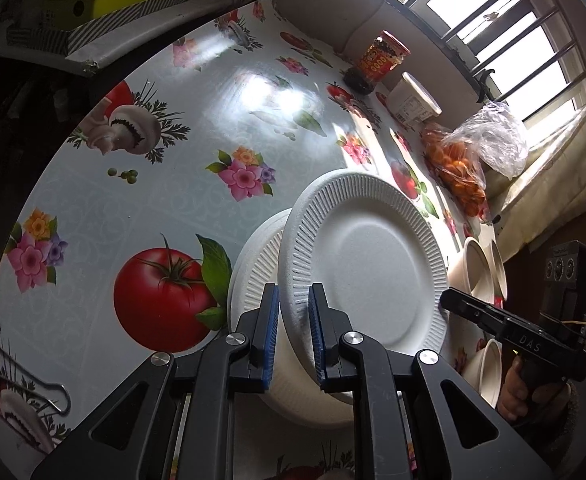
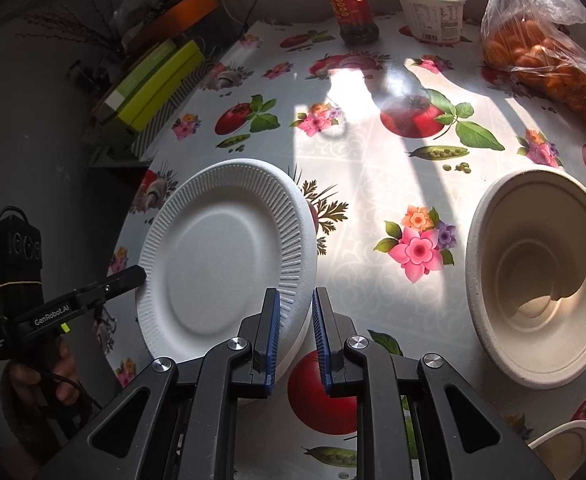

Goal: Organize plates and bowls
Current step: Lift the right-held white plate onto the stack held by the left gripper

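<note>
A white ribbed foam plate lies tilted on top of another white plate on the flowered tablecloth. My left gripper has its jaws around the top plate's near rim, slightly apart. In the right wrist view the same top plate shows, with my right gripper open around its right rim. The left gripper touches the plate's left edge there. A beige bowl stands to the right, and another bowl rim shows at the lower right.
A red-labelled jar, a white tub and a bag of orange fruit stand at the table's far side. Green boxes lie on a shelf at left. A binder clip lies near the table edge.
</note>
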